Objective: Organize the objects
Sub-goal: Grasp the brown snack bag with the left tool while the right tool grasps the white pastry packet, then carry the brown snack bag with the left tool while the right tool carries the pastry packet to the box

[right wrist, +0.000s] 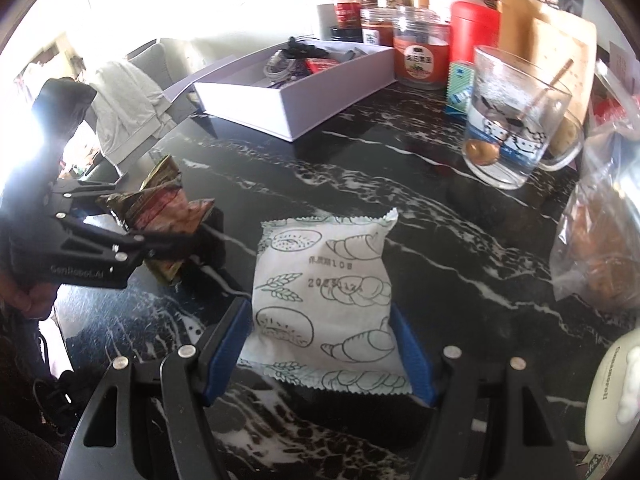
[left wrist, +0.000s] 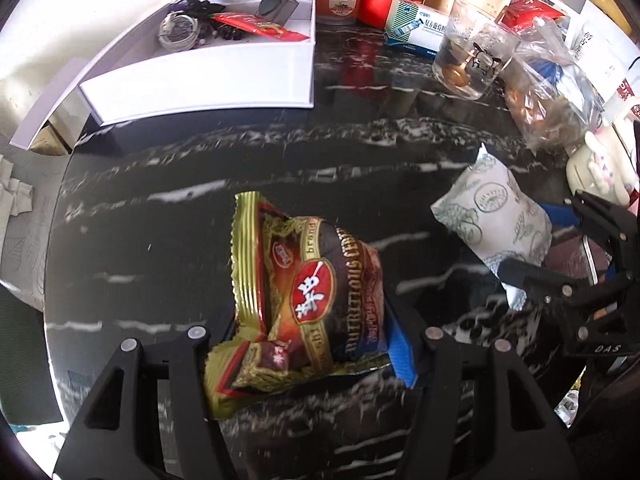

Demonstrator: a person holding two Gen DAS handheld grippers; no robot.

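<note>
My left gripper (left wrist: pixel 316 344) is shut on a gold and brown snack packet (left wrist: pixel 308 292), held above the black marble table (left wrist: pixel 160 208). It also shows in the right wrist view (right wrist: pixel 160 216), at the left. My right gripper (right wrist: pixel 324 344) is shut on a white bread packet (right wrist: pixel 324 300) printed with croissants, just above the table. That packet also shows in the left wrist view (left wrist: pixel 496 220), at the right. An open white box (left wrist: pixel 208 76) with cables and a red sachet stands at the back left, also in the right wrist view (right wrist: pixel 296 96).
A glass mug with a spoon (right wrist: pixel 516 120), a clear bag of food (right wrist: pixel 604 248), jars (right wrist: pixel 420 56), a red tin (right wrist: pixel 474 36) and cartons crowd the back and right. A cream toy bottle (right wrist: pixel 616 392) stands near right. The table edge runs along the left.
</note>
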